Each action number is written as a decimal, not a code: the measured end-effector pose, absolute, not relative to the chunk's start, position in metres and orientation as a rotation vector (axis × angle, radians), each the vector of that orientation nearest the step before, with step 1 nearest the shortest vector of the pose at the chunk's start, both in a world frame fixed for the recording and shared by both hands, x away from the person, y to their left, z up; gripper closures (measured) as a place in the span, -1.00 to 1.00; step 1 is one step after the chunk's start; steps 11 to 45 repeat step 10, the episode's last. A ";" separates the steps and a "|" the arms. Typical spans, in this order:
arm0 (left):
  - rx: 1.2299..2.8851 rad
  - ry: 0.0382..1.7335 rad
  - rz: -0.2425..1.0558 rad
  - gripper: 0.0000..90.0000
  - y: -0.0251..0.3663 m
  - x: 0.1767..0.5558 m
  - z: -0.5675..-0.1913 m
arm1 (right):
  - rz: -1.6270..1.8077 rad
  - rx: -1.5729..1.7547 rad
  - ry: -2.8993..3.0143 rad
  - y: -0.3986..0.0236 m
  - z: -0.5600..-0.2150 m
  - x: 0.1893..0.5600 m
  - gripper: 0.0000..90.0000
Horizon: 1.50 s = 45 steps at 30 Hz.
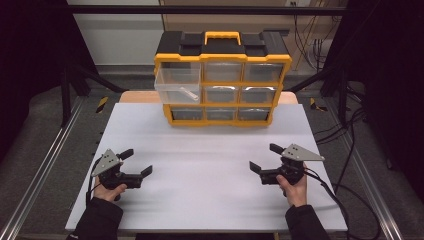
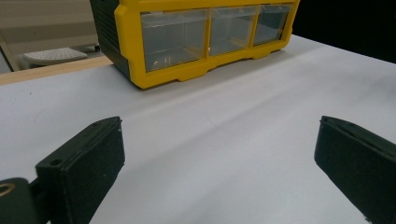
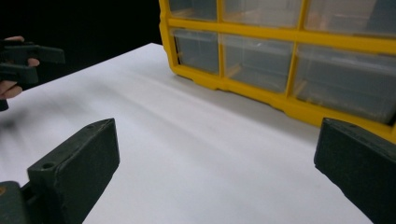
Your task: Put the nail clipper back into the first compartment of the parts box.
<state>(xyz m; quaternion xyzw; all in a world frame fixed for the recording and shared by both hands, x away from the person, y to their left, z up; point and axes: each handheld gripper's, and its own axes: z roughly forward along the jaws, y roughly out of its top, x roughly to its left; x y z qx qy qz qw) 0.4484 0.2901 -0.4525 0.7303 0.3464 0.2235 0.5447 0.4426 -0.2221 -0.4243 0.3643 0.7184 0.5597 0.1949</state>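
High view: left tool (image 1: 137,162) and right tool (image 1: 265,157) low over white desk (image 1: 210,145), jaws spread, holding nothing. Organizer (image 1: 222,80) at desk's far edge, well apart from both; upper-left drawer (image 1: 177,85) pulled out.

Left gripper view: jaws wide, organizer (image 2: 196,37) ahead.

Right gripper view: jaws wide, organizer (image 3: 289,60) ahead, left tool (image 3: 23,60) far left.

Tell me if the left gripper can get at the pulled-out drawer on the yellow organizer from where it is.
Probably yes. The left gripper is open and holds nothing, bare white table lies between it and the organizer, and the pulled-out drawer juts forward on that gripper's side.
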 end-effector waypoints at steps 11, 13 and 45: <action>1.731 0.814 0.528 -0.96 0.288 0.448 -0.452 | 1.563 1.027 2.023 -0.243 -0.446 0.439 -0.98; 1.731 0.814 0.528 -0.96 0.288 0.448 -0.452 | 1.563 1.027 2.023 -0.243 -0.446 0.439 -0.98; 1.731 0.814 0.528 -0.96 0.288 0.448 -0.452 | 1.563 1.027 2.023 -0.243 -0.446 0.439 -0.98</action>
